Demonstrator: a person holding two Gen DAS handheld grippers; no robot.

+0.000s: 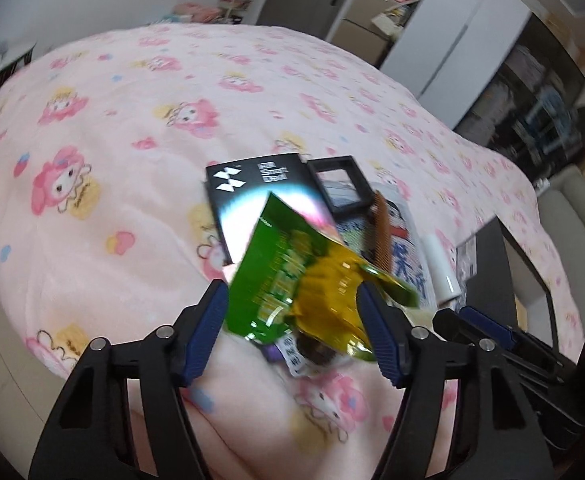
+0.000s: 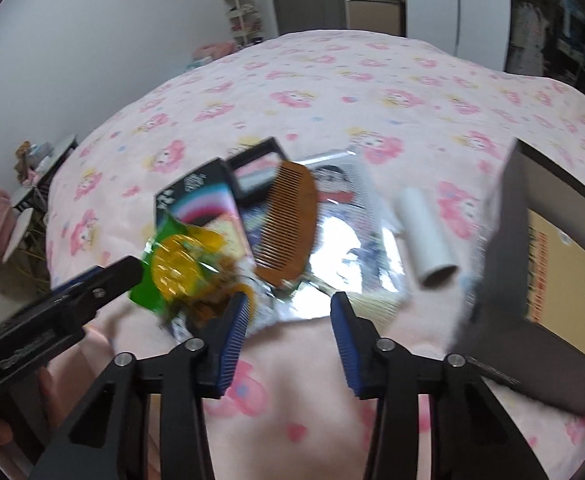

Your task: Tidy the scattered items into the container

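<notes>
My left gripper (image 1: 292,320) has a green and gold snack packet (image 1: 292,276) between its spread blue pads; the packet looks lifted and tilted above the pink bedspread (image 1: 132,160), also in the right wrist view (image 2: 180,268). My right gripper (image 2: 288,336) is open and empty, just short of a brown comb (image 2: 288,224) lying on a shiny cartoon-printed bag (image 2: 352,256). A black booklet (image 2: 196,196), a small black-framed mirror (image 2: 256,176) and a white roll (image 2: 424,232) lie around them. The dark grey container (image 2: 532,280) stands at the right.
The left gripper's arm (image 2: 52,308) reaches in from the left in the right wrist view. A small purple-and-white wrapper (image 1: 288,356) lies under the snack packet. Shelves, a door and cabinets stand beyond the bed.
</notes>
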